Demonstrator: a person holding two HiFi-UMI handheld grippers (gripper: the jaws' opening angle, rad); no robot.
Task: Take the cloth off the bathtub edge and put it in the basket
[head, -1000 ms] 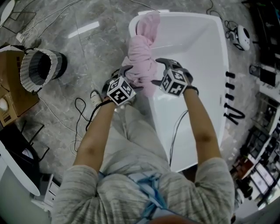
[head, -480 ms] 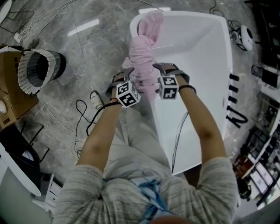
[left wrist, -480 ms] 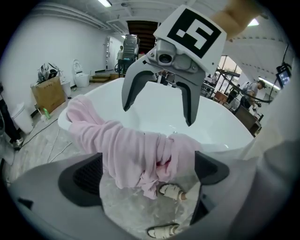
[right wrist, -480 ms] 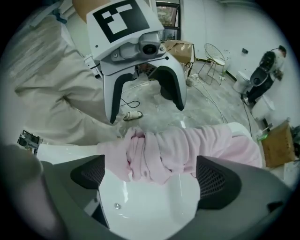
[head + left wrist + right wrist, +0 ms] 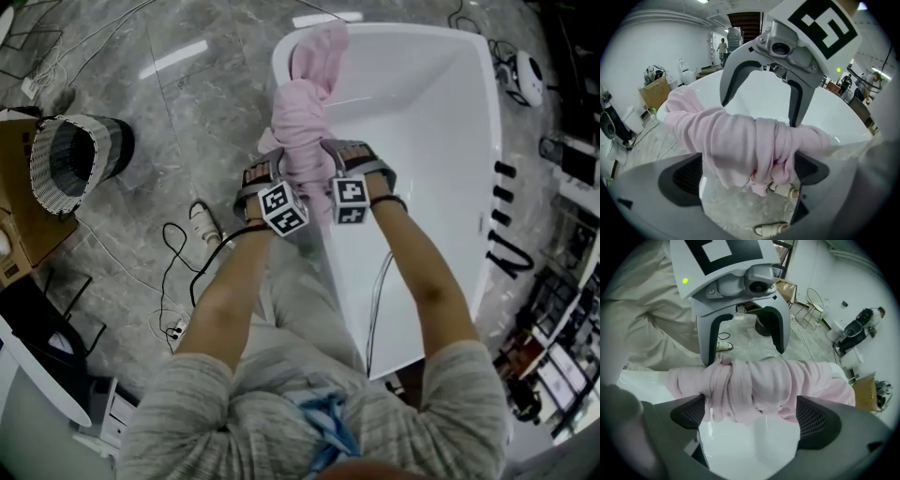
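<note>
Cloth (image 5: 302, 117), pink and bunched into a thick roll, lay draped along the bathtub (image 5: 422, 122) edge. It sat over the rim on the tub's outer-floor side, with its far end hanging at the tub's far corner.

I held both grippers at the near end of the roll, one on each side of that rim. The left gripper (image 5: 270, 167) was on the floor side of the bathtub and the right gripper (image 5: 339, 157) on the tub's inner side, their marker cubes close together above the rim.

In the left gripper view, that gripper's jaws stood wide apart and had just been opening. The cloth ran across the gap from one of the pads (image 5: 686, 174) to the other, with grey floor showing below it. I saw neither pad squeezing the fabric. The right gripper faced it from across the rim, astride the same roll.

In the right gripper view, the jaws likewise stood wide and had just been opening. The roll lay crosswise between them, above the white inner wall of the bathtub, and was not clamped.

The basket (image 5: 67, 157), pale woven with a dark inside, stood on the marbled grey floor (image 5: 187, 103), well apart from the bathtub on its outer side. Thin cables (image 5: 178, 239) lay on the floor between the basket and the bathtub.
</note>
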